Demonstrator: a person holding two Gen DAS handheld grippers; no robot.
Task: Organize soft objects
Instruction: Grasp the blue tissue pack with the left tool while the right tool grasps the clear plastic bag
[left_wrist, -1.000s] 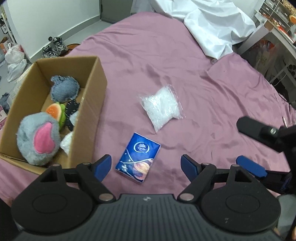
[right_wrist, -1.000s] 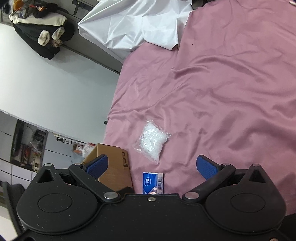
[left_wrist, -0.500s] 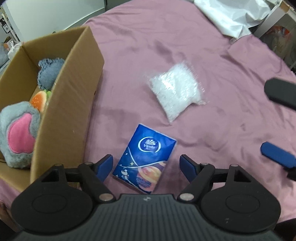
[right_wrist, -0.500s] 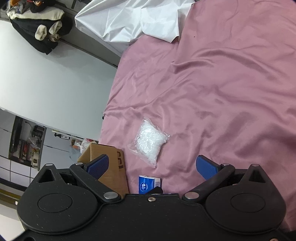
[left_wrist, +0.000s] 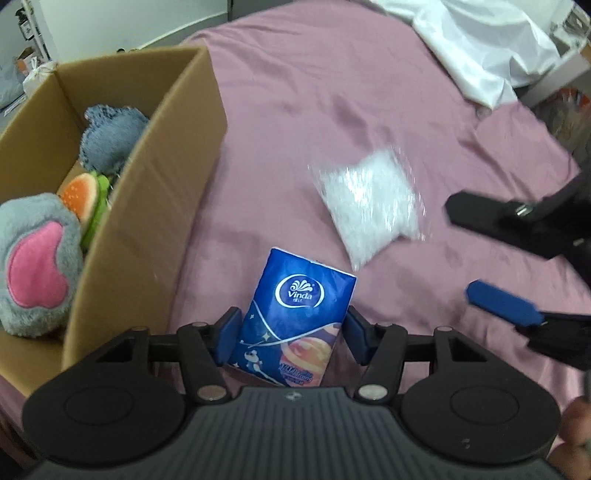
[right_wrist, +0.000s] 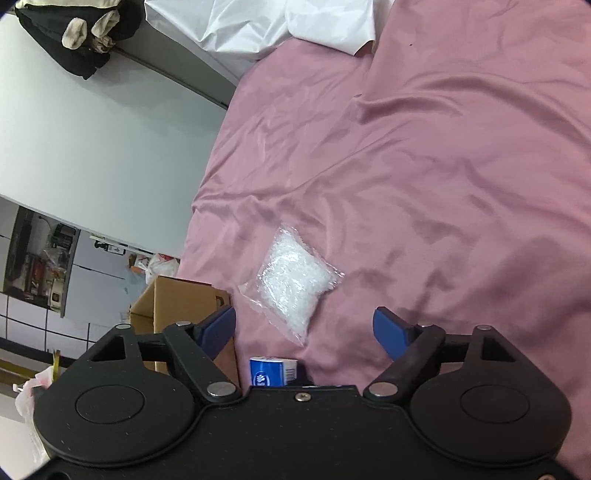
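Left wrist view has the blue plastic-wrapped tissue pack (left_wrist: 301, 314) lying flat on the pink satin bedsheet (left_wrist: 295, 110), right next to the open brown cardboard box (left_wrist: 147, 221). The left gripper (left_wrist: 291, 338) sits over the pack's near end, blue pads on either side of it. Its jaws have just been closing in, and the pads look right up against the pack's two edges, but honestly I can't tell if they're actually squeezing it yet or just brushing the wrapper.

A bit further out from the box, past the tissue pack, there's a clear plastic bag of white pellets (left_wrist: 369, 206), lying on the sheet and a little blurry. The right gripper (left_wrist: 476, 251) comes in from the far side of that bag, away from the box, one black finger and one blue pad showing. From the right wrist view, the right gripper (right_wrist: 304, 328) has its jaws spread wide, they've just been narrowing, and nothing's clamped; the pellet bag (right_wrist: 291, 284) lies ahead of the pads, not touching them. The tissue pack's end (right_wrist: 273, 371) peeks out just above the gripper body.

Inside the box: a grey plush toy with a pink patch (left_wrist: 37, 258), an orange and green plush piece (left_wrist: 85, 199) and a blue-grey fuzzy plush (left_wrist: 110, 136). Crumpled white fabric (left_wrist: 480, 48) sits at the sheet's far end from the box.
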